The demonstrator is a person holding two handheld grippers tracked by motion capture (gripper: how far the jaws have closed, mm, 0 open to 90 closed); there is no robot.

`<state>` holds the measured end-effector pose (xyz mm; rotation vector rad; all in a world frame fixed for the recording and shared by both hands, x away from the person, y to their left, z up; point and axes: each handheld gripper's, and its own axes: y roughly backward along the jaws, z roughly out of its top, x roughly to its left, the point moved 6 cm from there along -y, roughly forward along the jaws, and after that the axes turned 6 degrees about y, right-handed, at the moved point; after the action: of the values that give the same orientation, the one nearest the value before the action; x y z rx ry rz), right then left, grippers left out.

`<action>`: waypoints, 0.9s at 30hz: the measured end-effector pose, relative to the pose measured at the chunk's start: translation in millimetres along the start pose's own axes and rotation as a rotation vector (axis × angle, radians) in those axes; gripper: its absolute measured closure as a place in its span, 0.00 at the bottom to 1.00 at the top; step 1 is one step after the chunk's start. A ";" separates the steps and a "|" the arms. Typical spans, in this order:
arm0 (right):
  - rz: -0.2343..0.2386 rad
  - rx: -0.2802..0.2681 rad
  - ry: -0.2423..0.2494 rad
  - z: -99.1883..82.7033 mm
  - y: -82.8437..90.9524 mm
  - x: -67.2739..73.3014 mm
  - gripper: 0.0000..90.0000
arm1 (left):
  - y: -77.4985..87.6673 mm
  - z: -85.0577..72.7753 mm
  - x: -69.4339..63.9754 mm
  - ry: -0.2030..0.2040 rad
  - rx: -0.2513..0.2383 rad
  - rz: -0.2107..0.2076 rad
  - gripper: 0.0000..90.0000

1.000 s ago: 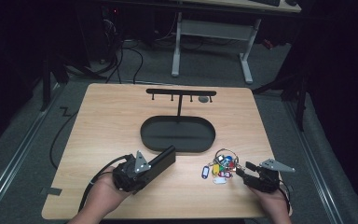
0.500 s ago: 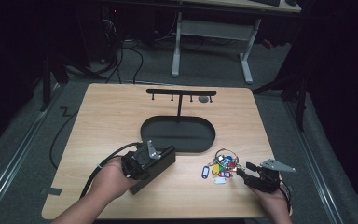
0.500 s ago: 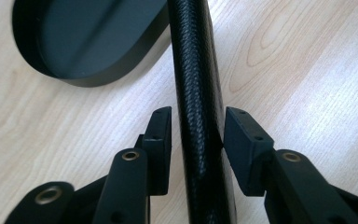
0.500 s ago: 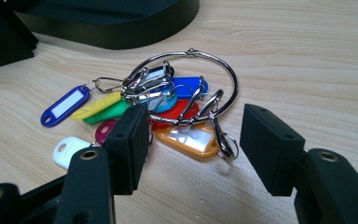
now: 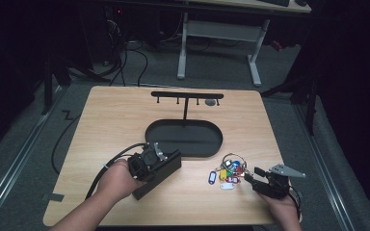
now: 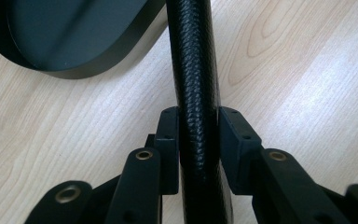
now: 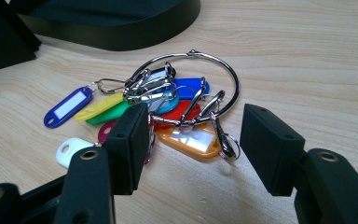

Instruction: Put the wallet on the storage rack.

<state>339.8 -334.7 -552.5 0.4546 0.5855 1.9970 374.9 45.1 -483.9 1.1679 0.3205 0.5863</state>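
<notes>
1. High view: on the light wooden table (image 5: 125, 120) the left gripper (image 5: 160, 163) holds a long black textured case (image 5: 161, 171) at the near left, just beside the near rim of the black oval tray (image 5: 183, 139). That tray carries a black T-shaped hook stand (image 5: 187, 96). At the near right, the right gripper (image 5: 257, 179) rests with its tips next to a bunch of coloured plastic key tags on a large metal ring (image 5: 229, 171).

2. Left gripper view: the jaws have just been closing, and both pads (image 6: 168, 140) now press on the flanks of the black case (image 6: 193, 70), so it is grasped. The tray's edge (image 6: 74, 46) lies to the far left.

3. Right gripper view: the jaws stand apart with nothing gripped; the key bunch (image 7: 168, 107) lies on the table just beyond them, the ring (image 7: 228, 74) uppermost.

4. Judgement: the case pickup looks complete. The keys seem next, which calls for easing the right gripper forward and closing on the ring.
</notes>
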 end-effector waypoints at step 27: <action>-0.030 -0.011 -0.030 -1.9 6.2 -5.0 0.47 | 26.3 32.1 -14.4 -0.305 -0.216 0.139 0.84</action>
<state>336.7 -342.1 -550.9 0.4654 0.5597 1.9605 373.2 19.1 -448.5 1.0563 -0.0839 0.5392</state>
